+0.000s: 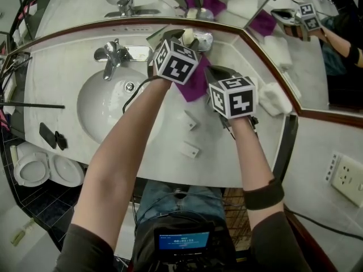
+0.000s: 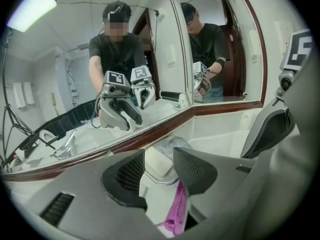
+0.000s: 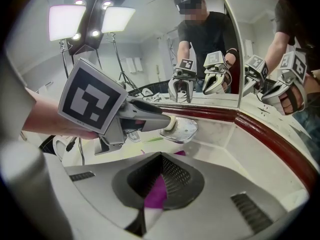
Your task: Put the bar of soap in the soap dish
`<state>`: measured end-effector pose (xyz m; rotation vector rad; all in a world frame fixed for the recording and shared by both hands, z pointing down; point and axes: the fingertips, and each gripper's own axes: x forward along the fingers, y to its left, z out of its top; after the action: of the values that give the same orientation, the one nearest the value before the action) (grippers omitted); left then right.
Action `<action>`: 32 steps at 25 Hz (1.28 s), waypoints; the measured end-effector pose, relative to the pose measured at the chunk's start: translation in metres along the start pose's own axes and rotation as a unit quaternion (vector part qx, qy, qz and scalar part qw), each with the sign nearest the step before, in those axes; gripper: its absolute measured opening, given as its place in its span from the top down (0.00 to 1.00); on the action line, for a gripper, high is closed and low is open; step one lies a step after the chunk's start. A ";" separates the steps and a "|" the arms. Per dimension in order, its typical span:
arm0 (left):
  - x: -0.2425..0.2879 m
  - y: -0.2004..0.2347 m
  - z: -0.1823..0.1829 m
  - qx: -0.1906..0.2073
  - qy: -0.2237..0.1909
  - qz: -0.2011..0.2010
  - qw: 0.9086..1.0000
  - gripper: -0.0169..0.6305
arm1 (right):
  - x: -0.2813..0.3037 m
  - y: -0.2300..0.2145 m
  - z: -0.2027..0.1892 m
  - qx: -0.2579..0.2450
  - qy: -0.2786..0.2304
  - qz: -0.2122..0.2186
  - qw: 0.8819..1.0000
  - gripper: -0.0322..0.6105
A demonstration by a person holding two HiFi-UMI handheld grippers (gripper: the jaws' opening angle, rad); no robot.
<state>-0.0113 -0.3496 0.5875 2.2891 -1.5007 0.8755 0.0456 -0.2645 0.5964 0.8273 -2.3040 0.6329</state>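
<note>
Seeing the bar of soap (image 2: pixel 159 160) lying in the soap dish (image 2: pixel 172 143), I judge only the retreat remains. My left gripper (image 2: pixel 160 170) is spread around it, pressing nothing. My right gripper (image 3: pixel 161 181), beside the dish, is clenched, perhaps on the purple cloth (image 2: pixel 176 209).

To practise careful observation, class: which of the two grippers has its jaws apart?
The left gripper: its jaws stand apart, the bar of soap between them; the right gripper is shut.

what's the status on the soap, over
Left gripper open, right gripper shut. Soap lying in the dish, between left jaws. Purple cloth beside the dish, not blocking.
</note>
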 end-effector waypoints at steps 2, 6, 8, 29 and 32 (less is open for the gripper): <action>-0.011 0.002 0.005 -0.007 -0.009 0.005 1.000 0.69 | -0.004 0.003 0.003 0.000 -0.001 -0.001 1.000 0.95; -0.040 0.002 0.013 -0.018 -0.025 0.009 0.999 0.69 | -0.015 0.011 0.009 -0.003 -0.004 -0.004 1.000 0.95; -0.059 -0.001 0.016 -0.025 -0.032 0.008 0.999 0.70 | -0.023 0.017 0.012 -0.005 -0.005 -0.006 1.000 0.95; -0.324 0.028 -0.003 -0.092 -0.119 0.031 0.988 0.97 | -0.145 0.064 0.014 0.019 -0.052 -0.053 0.997 0.95; -0.353 0.038 -0.013 -0.104 -0.127 0.043 0.986 0.97 | -0.160 0.065 0.010 0.027 -0.061 -0.061 0.996 0.94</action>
<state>-0.1494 -0.0993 0.3768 2.2592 -1.7168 0.4333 0.0971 -0.1620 0.4672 1.0499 -2.3317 0.6077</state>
